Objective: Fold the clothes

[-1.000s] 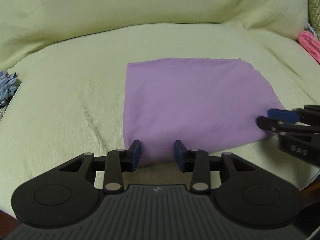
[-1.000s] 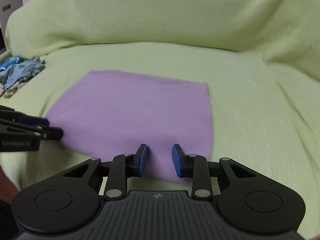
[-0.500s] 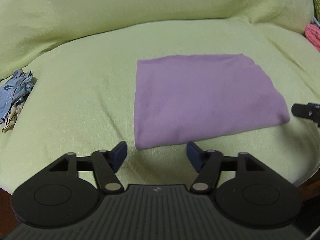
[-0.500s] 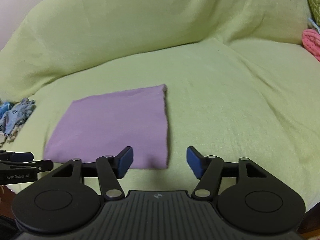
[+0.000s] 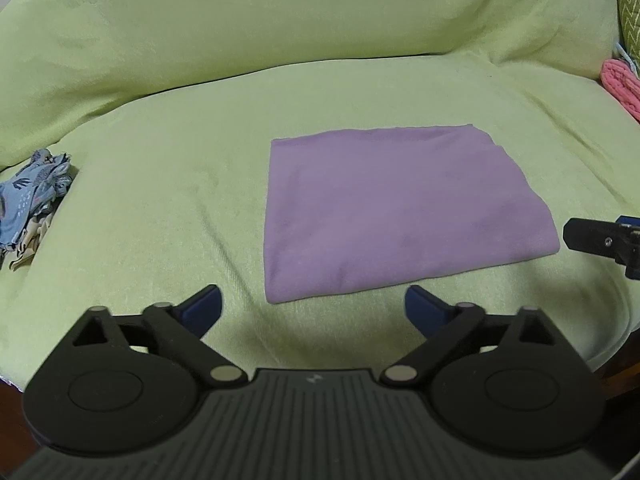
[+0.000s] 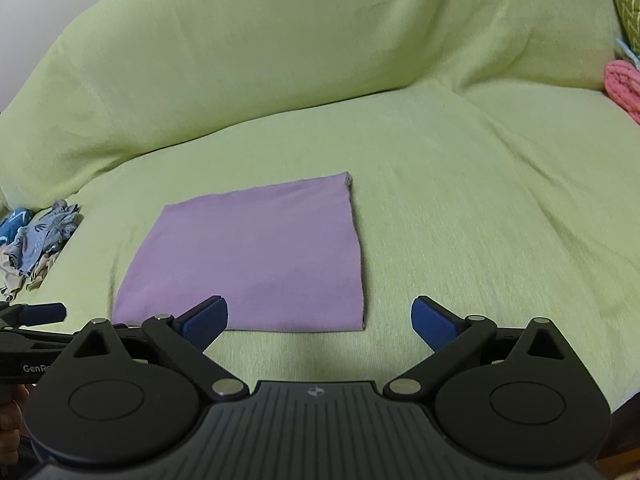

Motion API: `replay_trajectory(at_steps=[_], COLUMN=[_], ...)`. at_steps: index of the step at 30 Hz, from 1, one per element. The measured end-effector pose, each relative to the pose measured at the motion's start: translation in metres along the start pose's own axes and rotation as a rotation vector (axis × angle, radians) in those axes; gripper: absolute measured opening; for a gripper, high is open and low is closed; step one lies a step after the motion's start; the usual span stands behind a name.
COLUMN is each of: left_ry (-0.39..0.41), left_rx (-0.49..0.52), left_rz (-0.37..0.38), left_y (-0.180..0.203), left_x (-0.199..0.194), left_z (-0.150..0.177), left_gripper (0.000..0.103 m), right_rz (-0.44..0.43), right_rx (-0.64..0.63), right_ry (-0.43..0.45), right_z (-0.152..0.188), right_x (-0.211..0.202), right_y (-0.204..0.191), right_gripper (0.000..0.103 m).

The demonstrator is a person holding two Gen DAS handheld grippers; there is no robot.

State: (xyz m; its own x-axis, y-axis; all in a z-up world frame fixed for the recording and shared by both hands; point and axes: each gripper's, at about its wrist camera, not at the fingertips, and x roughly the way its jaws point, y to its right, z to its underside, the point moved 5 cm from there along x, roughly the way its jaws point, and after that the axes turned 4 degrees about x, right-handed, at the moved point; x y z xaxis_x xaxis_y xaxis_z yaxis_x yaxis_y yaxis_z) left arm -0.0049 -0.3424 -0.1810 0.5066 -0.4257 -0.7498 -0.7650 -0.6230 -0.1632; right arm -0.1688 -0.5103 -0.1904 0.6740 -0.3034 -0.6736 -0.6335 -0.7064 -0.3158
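A purple cloth [image 5: 400, 216] lies folded flat in a neat rectangle on the green-covered sofa seat [image 5: 160, 200]; it also shows in the right wrist view [image 6: 256, 260]. My left gripper [image 5: 313, 308] is open and empty, just in front of the cloth's near edge. My right gripper [image 6: 320, 318] is open and empty, in front of the cloth's near right corner. The right gripper's tip shows at the right edge of the left wrist view [image 5: 600, 240], and the left gripper shows at the left edge of the right wrist view [image 6: 32, 316].
A crumpled blue patterned garment [image 5: 32, 196] lies at the seat's left side, also in the right wrist view [image 6: 40, 236]. A pink knitted item [image 5: 624, 84] sits at the far right [image 6: 624, 84]. The sofa back rises behind the cloth.
Both grippers opened, let go of the purple cloth's near edge and pulled back from it. The cloth now lies flat on the seat.
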Motion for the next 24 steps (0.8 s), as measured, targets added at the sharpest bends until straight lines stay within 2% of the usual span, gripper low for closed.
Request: replay_trajectory(at_steps=[10, 13, 18, 24], left_ry=[-0.043, -0.029, -0.011, -0.045], left_rx=[-0.017, -0.024, -0.104, -0.168], left_rz=[-0.033, -0.029, 0.004, 0.037], left_y=[0.001, 0.001, -0.008, -0.017], left_x=[0.011, 0.010, 0.006, 0.010], left_z=[0.002, 0.003, 0.002, 0.003], left_gripper=[0.102, 0.102, 0.102, 0.102], right_rz=[0.060, 0.065, 0.066, 0.073], right_rx=[-0.038, -0.039, -0.039, -0.046], right_ry=[-0.029, -0.040, -0.045, -0.049], right_z=[0.005, 0.007, 0.009, 0.011], right_x=[0.009, 0.010, 0.010, 0.009], right_y=[-0.011, -0.012, -0.016, -0.018], right_gripper=[0.102, 0.102, 0.102, 0.102])
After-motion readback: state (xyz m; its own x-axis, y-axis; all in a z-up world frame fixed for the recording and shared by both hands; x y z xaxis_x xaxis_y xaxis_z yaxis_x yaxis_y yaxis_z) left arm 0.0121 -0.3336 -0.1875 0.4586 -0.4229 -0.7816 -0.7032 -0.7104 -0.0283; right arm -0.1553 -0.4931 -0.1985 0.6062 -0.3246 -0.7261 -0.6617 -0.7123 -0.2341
